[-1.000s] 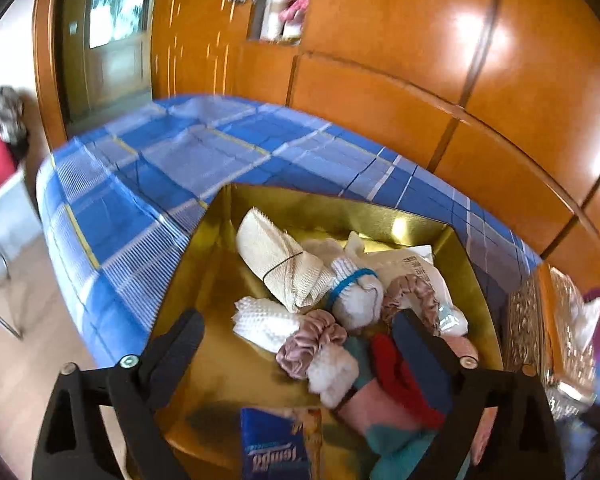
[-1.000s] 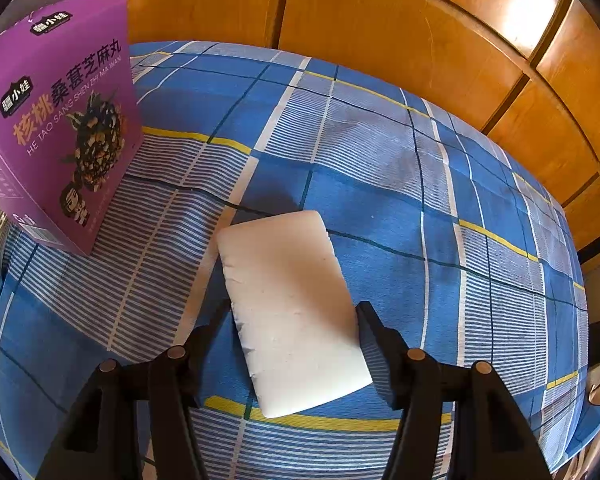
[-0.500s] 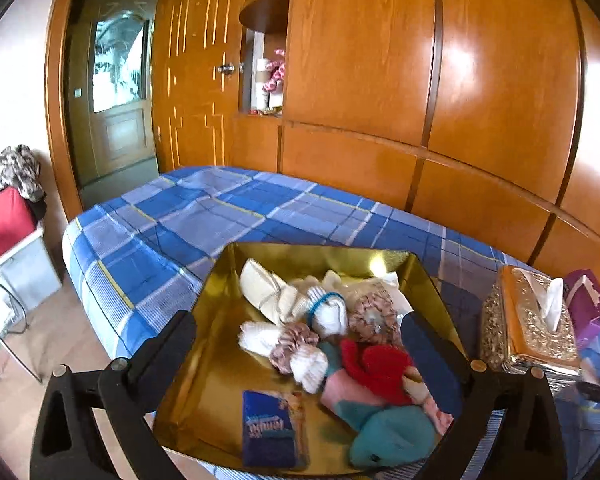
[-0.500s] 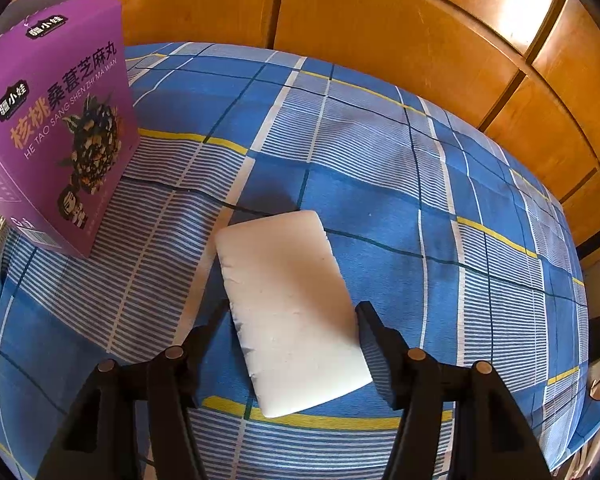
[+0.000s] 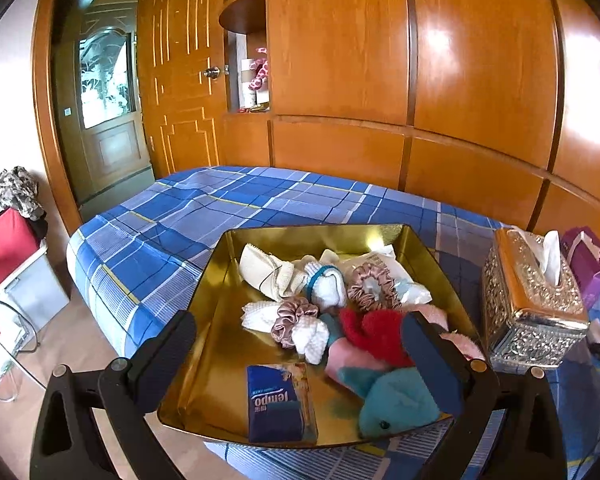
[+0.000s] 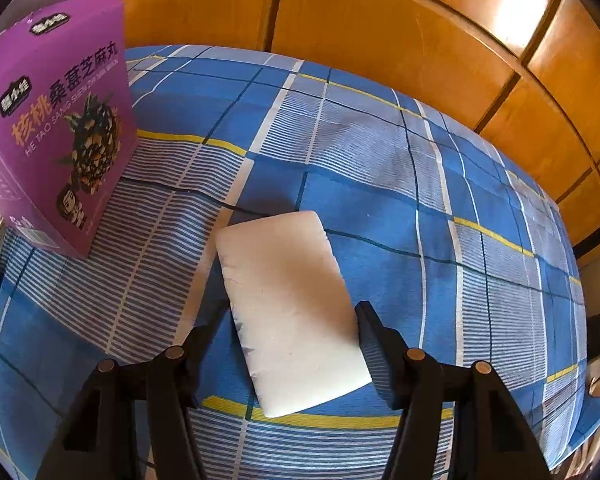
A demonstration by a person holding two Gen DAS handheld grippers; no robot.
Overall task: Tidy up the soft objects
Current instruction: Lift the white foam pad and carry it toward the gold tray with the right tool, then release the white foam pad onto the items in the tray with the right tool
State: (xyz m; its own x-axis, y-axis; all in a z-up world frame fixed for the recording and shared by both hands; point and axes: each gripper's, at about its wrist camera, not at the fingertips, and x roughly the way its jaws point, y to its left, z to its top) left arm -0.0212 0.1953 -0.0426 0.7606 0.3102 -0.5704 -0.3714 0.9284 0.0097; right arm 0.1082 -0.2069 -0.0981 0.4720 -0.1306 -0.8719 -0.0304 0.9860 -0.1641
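Left gripper (image 5: 300, 360): your jaws stand wide with nothing between them, held over the gold tray (image 5: 216, 360).
Right gripper (image 6: 288, 332): your fingers straddle the white pad (image 6: 292, 312); the right one looks to touch its edge, the left one's contact is hidden, so you can't call a grip.
Pad: flat on the plaid cloth (image 6: 400, 200), near end between your fingers, just right of the purple box (image 6: 56, 128).
Tray contents: white rolls (image 5: 288, 320), two scrunchies (image 5: 292, 316), red plush (image 5: 374, 332), teal dolphin (image 5: 396, 404), tissue pack (image 5: 280, 402).
Hidden: your right finger covers part of the plush pile; the pink piece under it is hard to make out.
Cut off: the box at the frame's left edge.
Beside tray: silver tissue box (image 5: 536, 304).
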